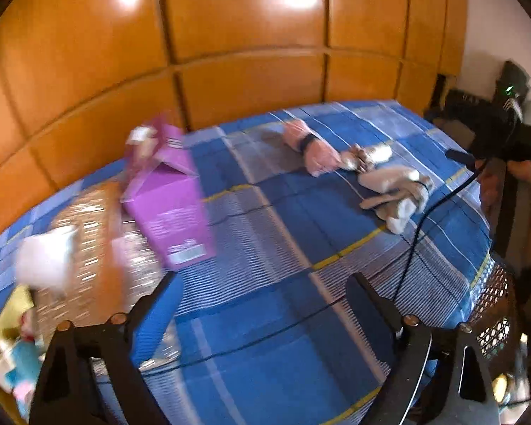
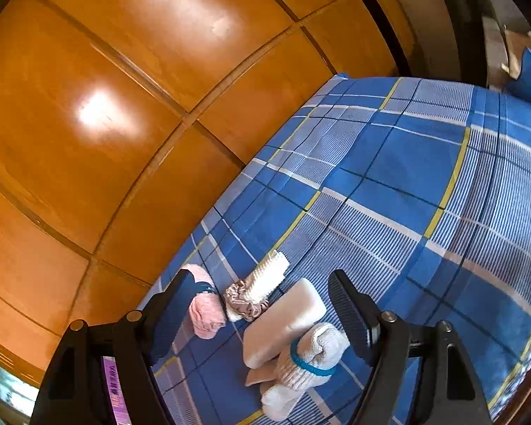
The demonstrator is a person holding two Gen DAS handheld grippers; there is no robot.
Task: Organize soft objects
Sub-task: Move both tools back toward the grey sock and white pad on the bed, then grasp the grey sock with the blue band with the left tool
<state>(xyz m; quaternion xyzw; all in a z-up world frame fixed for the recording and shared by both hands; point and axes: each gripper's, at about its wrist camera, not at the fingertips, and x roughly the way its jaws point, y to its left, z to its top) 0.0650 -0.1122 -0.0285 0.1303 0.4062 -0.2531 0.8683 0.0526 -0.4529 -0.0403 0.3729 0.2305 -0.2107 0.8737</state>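
While both of our grippers hang over the blue plaid bedspread [image 2: 400, 177], the left gripper [image 1: 262, 304] stands released with nothing between its fingers, and the right gripper [image 2: 262, 301] is likewise spread wide, gripping nothing. Near its fingers lie the soft things: a pink rolled cloth [image 2: 203, 310], a satin scrunchie [image 2: 242, 299], a cream sponge block [image 2: 283, 322] and a white rolled cloth [image 2: 311, 357] with a blue band. Well apart, a purple box [image 1: 170, 205] stands beside the wooden panels [image 1: 230, 35].

— What's lying on the bed [image 2: 400, 184]?
— A pink rolled towel [image 2: 203, 313] with a dark band, a satin scrunchie [image 2: 242, 297], a cream sponge [image 2: 283, 322], and a white rolled cloth [image 2: 311, 357] banded blue, clustered together near the wardrobe-side edge.
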